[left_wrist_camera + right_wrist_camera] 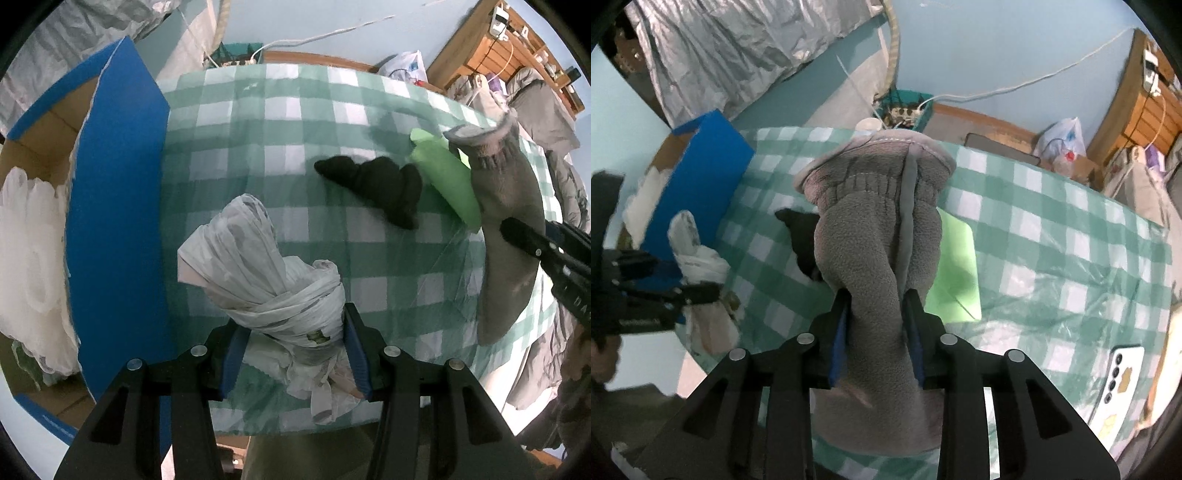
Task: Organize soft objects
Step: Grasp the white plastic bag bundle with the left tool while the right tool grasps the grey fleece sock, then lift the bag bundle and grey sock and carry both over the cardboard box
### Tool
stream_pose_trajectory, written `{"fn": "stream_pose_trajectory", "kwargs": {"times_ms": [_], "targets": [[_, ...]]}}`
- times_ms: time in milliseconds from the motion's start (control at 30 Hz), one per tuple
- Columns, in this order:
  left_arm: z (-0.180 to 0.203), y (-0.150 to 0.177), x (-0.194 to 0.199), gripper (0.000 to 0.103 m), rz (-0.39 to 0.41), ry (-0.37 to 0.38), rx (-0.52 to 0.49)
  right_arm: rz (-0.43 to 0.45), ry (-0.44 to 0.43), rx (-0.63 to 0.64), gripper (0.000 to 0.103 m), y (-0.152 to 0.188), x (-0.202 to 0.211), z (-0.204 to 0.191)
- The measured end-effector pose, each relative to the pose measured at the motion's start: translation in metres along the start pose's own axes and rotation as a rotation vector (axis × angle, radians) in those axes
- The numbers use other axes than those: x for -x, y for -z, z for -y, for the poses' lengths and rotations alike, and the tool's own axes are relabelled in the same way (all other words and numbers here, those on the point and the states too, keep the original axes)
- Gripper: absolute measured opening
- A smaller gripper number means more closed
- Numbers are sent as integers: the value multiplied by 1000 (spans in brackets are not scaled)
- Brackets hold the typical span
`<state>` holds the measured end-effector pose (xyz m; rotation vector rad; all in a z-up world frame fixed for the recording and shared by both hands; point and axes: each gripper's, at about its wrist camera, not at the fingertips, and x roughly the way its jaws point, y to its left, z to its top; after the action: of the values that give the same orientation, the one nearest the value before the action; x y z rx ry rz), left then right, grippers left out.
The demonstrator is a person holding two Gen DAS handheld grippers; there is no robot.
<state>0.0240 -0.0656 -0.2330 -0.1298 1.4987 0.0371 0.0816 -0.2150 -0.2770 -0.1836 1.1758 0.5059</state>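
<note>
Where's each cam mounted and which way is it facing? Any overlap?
Left wrist: on the left claw, looking down at the table; its fingers clamp a white bag; right claw at the edge.
Right wrist: on the right claw, angled down across the table; its fingers grip a grey glove; left claw at the left edge.
Shared: bag, glove, black cloth, green pad, blue box.

Nothing can be read for certain: pale lettering on the right gripper at the right edge of the left wrist view shows only partial characters, and the print on the left gripper is blurred.
</note>
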Motion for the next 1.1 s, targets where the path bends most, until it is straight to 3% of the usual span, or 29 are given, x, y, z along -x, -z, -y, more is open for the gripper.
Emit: {"fn": "stream_pose_trajectory", "kwargs": {"times_ms": [600,1100], "targets": [[10,9,10,50,19,-6,-59,30,-10,-67,28,20,8,-20],[-8,22,56,50,118,-13,-58,80,3,-45,28,10,44,-40]]}}
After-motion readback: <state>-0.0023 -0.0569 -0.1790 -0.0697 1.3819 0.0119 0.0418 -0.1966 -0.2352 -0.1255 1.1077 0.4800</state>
